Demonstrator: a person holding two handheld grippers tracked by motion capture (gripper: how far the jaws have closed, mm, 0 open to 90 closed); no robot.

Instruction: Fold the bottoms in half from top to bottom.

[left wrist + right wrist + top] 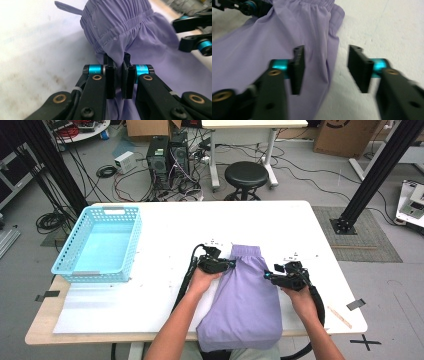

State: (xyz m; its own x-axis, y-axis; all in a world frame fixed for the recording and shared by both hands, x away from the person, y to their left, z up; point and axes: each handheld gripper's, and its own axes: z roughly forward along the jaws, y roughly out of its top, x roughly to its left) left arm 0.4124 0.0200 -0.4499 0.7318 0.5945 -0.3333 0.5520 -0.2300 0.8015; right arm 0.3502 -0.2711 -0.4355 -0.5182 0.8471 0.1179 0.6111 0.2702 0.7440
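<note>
1. High view: a pair of lilac shorts [247,295] lies on the white table [165,305], well to the right of the light-blue basket [100,245], which sits at the table's left side.
2. The shorts' long axis runs from the table's near edge away from the person, with the gathered elastic waistband [246,251] pointing to the far side and the leg end hanging over the near edge.
3. Left gripper view: the left gripper [119,62] pinches a fold of the shorts' fabric just below the waistband, jaws nearly together on the cloth.
4. Right gripper view: the right gripper [324,65] stands with its jaws wide apart over the shorts' right edge, with one jaw above the cloth, the other above the bare table, neither pad pressing.
</note>
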